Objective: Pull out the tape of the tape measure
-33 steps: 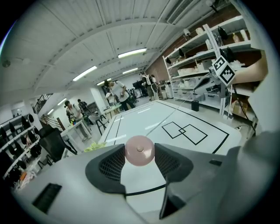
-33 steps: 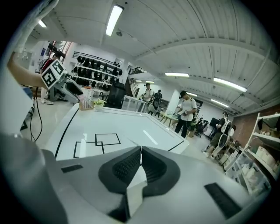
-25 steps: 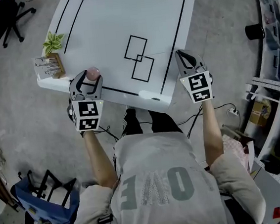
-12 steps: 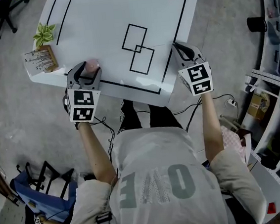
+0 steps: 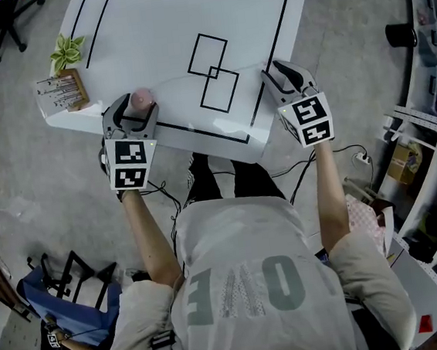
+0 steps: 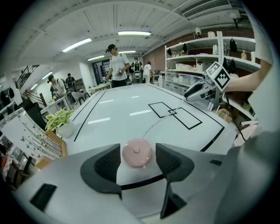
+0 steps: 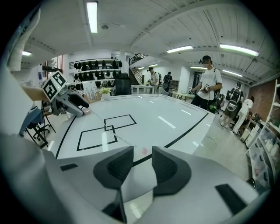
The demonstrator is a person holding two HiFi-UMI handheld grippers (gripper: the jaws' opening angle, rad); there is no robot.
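The tape measure (image 5: 142, 98) is a small round pink case (image 6: 137, 152) at the table's near left edge. My left gripper (image 5: 138, 109) (image 6: 138, 161) is shut on it, one jaw on each side. A thin tape (image 6: 156, 122) (image 7: 114, 130) runs from the case across the white table (image 5: 186, 18) to the right. Its pink end tab (image 7: 144, 151) lies on the table just ahead of my right gripper (image 5: 278, 75) (image 7: 143, 164). That gripper's jaws have just been opening and stand apart with nothing between the pads.
Two overlapping black rectangles (image 5: 214, 74) and long black lines mark the table. A potted plant (image 5: 64, 50) and a wooden box of papers (image 5: 62, 92) stand at the near left corner. Shelving (image 5: 433, 148) lines the right side. People stand beyond the table's far end (image 6: 117, 65).
The right gripper's jaws were together before and now stand apart, close to the table's near right edge. The left gripper and the pink case have kept still.
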